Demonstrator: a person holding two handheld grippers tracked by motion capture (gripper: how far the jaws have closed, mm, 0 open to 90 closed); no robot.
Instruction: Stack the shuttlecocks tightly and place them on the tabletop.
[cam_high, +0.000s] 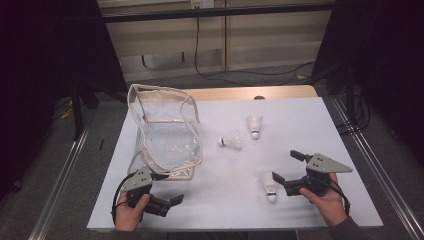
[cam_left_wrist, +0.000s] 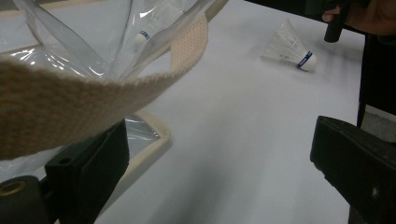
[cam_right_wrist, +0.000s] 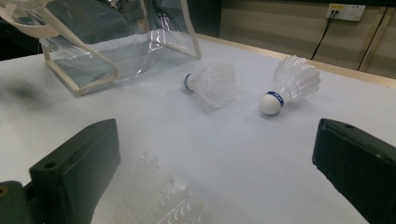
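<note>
My left claw (cam_high: 167, 187) stands wide apart near the front edge of the white surface (cam_high: 300, 120), holding nothing. In the left gripper view one jaw sits just under the woven cream strap (cam_left_wrist: 70, 100) of the clear plastic bag (cam_high: 167, 127); I cannot tell whether it touches the strap. The bag is soft, glossy film edged in cream webbing, its mouth standing open toward the far side, and it lies just beyond that claw.

My right claw (cam_high: 287, 170) is also spread wide, with nothing clamped. One of its jaw tips is just beside the nearest shuttlecock (cam_high: 270, 186), which lies on the surface with its white rounded cork toward me; in the right gripper view its translucent ribbed skirt (cam_right_wrist: 159, 200) shows low between the jaws.

Two more shuttlecocks rest well apart from both claws near the middle: one (cam_high: 231, 141) on its side close to the bag, the other (cam_high: 254, 125) farther back, cork end toward me. Each has a blue band around its cork.
</note>
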